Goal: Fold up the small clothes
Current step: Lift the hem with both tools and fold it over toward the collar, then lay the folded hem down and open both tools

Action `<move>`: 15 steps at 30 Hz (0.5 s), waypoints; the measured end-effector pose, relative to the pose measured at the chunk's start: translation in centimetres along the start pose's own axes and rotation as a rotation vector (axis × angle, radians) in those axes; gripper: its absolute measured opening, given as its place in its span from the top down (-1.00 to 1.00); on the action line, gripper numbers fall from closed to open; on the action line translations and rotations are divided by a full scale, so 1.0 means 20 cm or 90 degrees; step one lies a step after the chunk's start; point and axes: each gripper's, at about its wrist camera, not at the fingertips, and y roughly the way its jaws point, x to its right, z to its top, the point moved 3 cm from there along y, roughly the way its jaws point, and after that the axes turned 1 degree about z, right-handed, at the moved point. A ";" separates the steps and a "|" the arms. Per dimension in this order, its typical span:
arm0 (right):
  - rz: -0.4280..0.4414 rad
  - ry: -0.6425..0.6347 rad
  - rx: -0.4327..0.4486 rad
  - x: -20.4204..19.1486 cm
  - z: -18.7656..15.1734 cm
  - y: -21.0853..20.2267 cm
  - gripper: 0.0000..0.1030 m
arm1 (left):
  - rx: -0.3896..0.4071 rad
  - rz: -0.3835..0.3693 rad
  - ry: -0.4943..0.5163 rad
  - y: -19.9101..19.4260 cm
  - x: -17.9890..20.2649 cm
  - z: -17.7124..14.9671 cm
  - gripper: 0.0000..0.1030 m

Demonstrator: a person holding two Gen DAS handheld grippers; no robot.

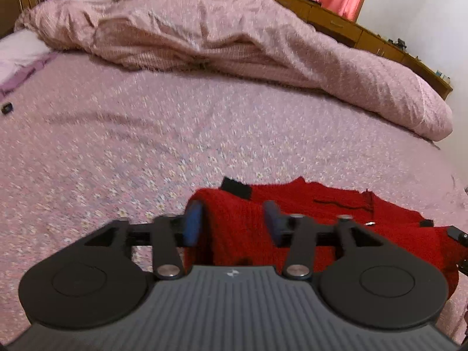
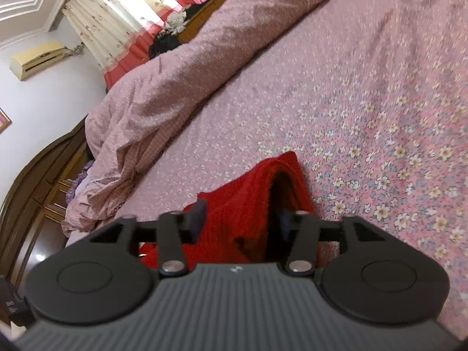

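Note:
A small red knitted garment (image 1: 321,204) lies on the flowered pink bedsheet (image 1: 175,146), with a black tag (image 1: 235,188) at its far edge. My left gripper (image 1: 233,222) hovers over its left part, blue-padded fingers (image 1: 193,222) spread apart, red knit showing between them without being pinched. In the right wrist view the same garment (image 2: 248,187) rises in a loose fold with a dark hollow under it. My right gripper (image 2: 238,219) stands open around that fold, and its right finger is partly hidden in the hollow.
A rumpled pink duvet (image 1: 234,44) is heaped along the far side of the bed, also seen as a duvet ridge (image 2: 175,87). Wooden cabinets (image 1: 336,20) and curtains (image 2: 122,20) stand behind. A small black object (image 1: 6,108) lies on the sheet at far left.

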 end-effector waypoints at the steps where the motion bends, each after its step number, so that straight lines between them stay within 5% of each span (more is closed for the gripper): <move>1: -0.003 -0.005 0.004 -0.01 0.00 -0.02 -0.09 | 0.011 0.002 0.006 -0.04 0.00 0.00 -0.27; 15: 0.028 -0.009 0.004 -0.16 -0.18 -0.22 -0.09 | -0.016 -0.086 -0.050 -0.25 0.09 -0.21 -0.32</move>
